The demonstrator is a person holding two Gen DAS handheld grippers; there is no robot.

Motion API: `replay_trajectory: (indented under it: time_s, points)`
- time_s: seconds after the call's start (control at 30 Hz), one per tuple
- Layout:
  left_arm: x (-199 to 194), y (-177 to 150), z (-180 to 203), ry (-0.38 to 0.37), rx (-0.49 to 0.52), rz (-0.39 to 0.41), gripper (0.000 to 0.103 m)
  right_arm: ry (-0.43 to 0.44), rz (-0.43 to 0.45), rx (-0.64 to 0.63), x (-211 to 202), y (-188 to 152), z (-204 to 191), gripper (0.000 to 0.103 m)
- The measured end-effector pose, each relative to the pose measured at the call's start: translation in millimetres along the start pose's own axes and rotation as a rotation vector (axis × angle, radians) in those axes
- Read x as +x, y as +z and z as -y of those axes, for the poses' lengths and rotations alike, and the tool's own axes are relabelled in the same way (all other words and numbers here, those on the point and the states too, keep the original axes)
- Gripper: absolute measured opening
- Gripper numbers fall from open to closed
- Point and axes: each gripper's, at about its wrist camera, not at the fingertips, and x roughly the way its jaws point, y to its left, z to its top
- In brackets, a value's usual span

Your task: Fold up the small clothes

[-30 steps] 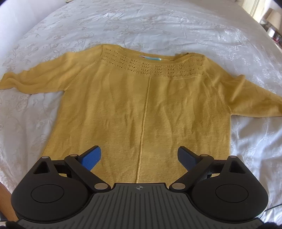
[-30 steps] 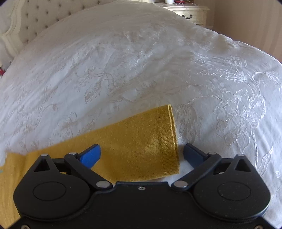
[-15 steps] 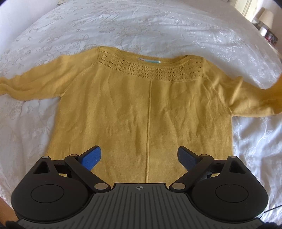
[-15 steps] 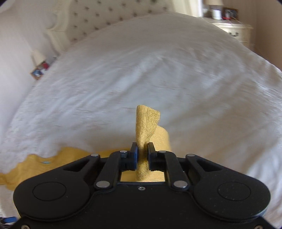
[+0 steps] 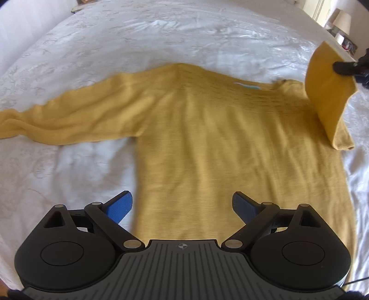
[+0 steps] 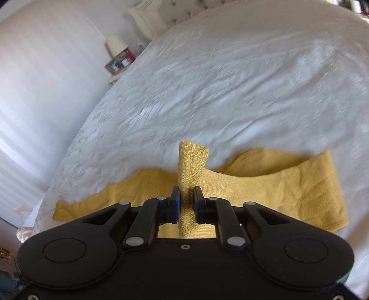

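A mustard-yellow knitted sweater (image 5: 219,143) lies flat on the bed, neckline away from me. Its left sleeve (image 5: 69,115) stretches out to the left. The right sleeve (image 5: 327,92) is lifted and folded over towards the body, held at the cuff by my right gripper (image 5: 346,67). In the right wrist view that gripper (image 6: 187,203) is shut on the cuff (image 6: 192,159), which sticks up between the pads, with the sweater body (image 6: 276,184) below. My left gripper (image 5: 182,205) is open above the hem near the sweater's left side, holding nothing.
A white embroidered bedspread (image 5: 161,34) covers the whole bed. A lamp (image 5: 343,20) stands on a nightstand beyond the bed's right side. In the right wrist view another lamp (image 6: 117,43) and the headboard (image 6: 147,9) show.
My right gripper went from open around the cuff to shut on it, then lifted the sleeve and carried it over the sweater. My left gripper slid left along the hem, still open.
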Motion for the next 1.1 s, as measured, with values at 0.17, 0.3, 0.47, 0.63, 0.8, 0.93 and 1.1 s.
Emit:
replay_trajectory:
  time_s: [0.17, 0.3, 0.47, 0.63, 0.8, 0.93, 1.1]
  points:
    - [1, -7, -50, 0.019, -0.042, -0.01, 0.095, -0.009, -0.057, 0.018, 45, -35, -40, 0.027]
    - [3, -7, -76, 0.005, -0.048, -0.014, 0.095, -0.024, -0.062, 0.031, 63, -53, -54, 0.029]
    - [11, 8, -79, -0.051, -0.034, 0.008, 0.095, -0.088, -0.072, -0.003, 55, -71, -62, 0.058]
    - [21, 33, -52, -0.135, -0.019, 0.047, 0.095, -0.172, -0.1, -0.015, 37, -91, -45, 0.059]
    - [37, 53, -13, -0.197, 0.001, 0.061, 0.095, -0.224, -0.138, -0.038, 23, -109, -20, 0.067]
    - [50, 60, 15, -0.244, 0.02, 0.059, 0.095, -0.232, -0.173, -0.036, 20, -118, -1, 0.067]
    - [63, 57, 37, -0.282, 0.041, 0.042, 0.094, -0.206, -0.209, -0.025, 22, -122, 18, 0.067]
